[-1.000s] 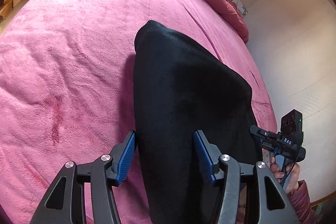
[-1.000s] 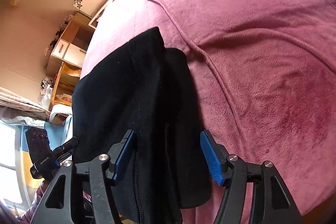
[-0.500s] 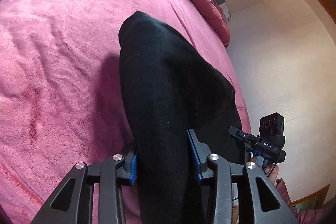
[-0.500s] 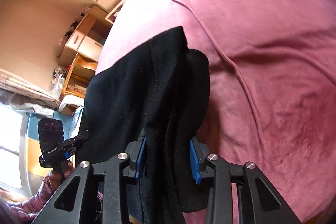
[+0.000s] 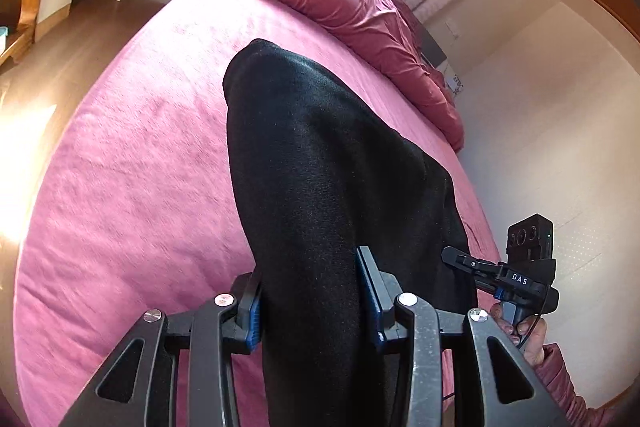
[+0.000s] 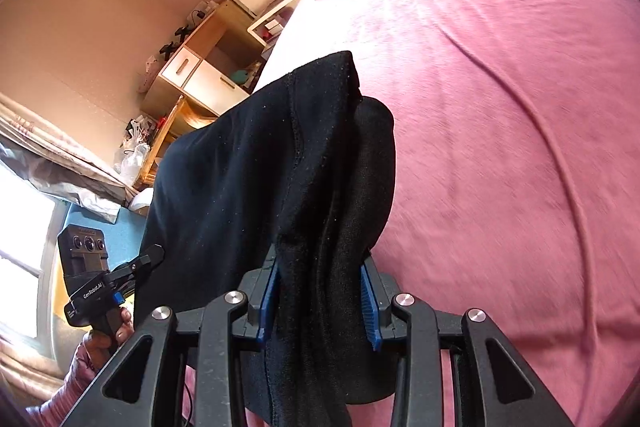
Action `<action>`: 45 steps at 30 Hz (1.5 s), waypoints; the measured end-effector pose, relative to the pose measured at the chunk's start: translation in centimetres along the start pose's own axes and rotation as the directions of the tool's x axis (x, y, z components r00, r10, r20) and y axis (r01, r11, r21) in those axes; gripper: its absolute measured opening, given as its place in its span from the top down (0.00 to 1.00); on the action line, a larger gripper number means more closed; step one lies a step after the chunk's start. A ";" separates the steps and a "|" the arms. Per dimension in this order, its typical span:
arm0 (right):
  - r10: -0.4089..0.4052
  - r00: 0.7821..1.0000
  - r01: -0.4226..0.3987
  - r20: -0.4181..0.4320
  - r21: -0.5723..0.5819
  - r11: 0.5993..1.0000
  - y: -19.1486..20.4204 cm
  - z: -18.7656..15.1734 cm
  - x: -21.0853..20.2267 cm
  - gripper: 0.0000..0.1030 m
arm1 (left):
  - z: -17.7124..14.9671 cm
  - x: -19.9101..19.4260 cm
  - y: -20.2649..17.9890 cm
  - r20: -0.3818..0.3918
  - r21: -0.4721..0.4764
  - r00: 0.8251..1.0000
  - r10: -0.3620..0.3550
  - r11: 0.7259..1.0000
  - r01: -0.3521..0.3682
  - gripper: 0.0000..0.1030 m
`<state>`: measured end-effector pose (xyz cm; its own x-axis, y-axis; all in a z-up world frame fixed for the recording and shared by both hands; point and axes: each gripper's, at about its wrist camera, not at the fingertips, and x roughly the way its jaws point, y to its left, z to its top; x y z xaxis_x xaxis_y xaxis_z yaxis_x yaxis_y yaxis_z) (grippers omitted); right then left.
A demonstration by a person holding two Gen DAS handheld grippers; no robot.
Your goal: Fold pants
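The black pants [image 5: 320, 155] lie lengthwise on the pink bed [image 5: 132, 187], their near end raised off it. My left gripper [image 5: 310, 301] is shut on the pants' near edge, blue pads pressing the cloth from both sides. In the right wrist view the pants [image 6: 248, 163] show a seam and a folded layer on the right side. My right gripper [image 6: 318, 301] is shut on the other near corner. Each view shows the other gripper: the right one [image 5: 516, 279] and the left one [image 6: 100, 287], both beside the pants' edge.
A crumpled dark-red duvet [image 5: 360, 11] lies along the head of the bed. Wooden shelves and drawers [image 6: 200, 75] stand beside the bed, with a white wall [image 5: 560, 115] on the other side. Wood floor [image 5: 72, 43] shows past the bed's left edge.
Both grippers have gone from open around the pants' near edge to shut on it. Both have then lifted and tilted up, raising the near end off the bed.
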<state>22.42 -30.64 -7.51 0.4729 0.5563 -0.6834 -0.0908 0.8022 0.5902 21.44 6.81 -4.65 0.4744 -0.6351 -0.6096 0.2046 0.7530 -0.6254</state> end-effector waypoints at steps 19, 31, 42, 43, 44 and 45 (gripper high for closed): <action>-0.184 0.981 0.182 -0.060 -0.039 0.983 0.9 0.8 6.0 0.49 | -1.3 2.9 3.7 0.007 -0.003 0.924 0.384 0.924 -0.384 0.47; -0.371 0.919 0.388 0.136 -0.142 0.910 5.5 -1.7 1.0 0.48 | -5.8 -2.4 -1.4 0.183 0.060 0.875 0.449 0.883 -0.466 0.45; -0.397 0.897 0.432 0.196 -0.198 0.880 11.0 -6.6 -0.2 0.43 | -8.8 -5.7 -4.5 0.257 0.092 0.845 0.469 0.859 -0.504 0.45; -0.397 0.896 0.434 0.201 -0.198 0.879 11.4 -7.1 -0.2 0.43 | -9.2 -6.1 -4.8 0.263 0.093 0.843 0.470 0.857 -0.507 0.45; -0.397 0.894 0.436 0.208 -0.195 0.879 11.8 -7.5 -0.3 0.42 | -9.5 -6.4 -5.0 0.268 0.093 0.841 0.470 0.856 -0.509 0.45; -0.398 0.892 0.438 0.216 -0.189 0.879 12.0 -8.1 -0.5 0.42 | -9.8 -6.7 -5.2 0.273 0.090 0.838 0.472 0.855 -0.511 0.45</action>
<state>14.05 -19.51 -3.55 0.6473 0.1299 -0.7511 -0.0386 0.9897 0.1379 8.79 5.44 -2.13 0.7276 -0.1297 -0.6736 0.0099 0.9838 -0.1788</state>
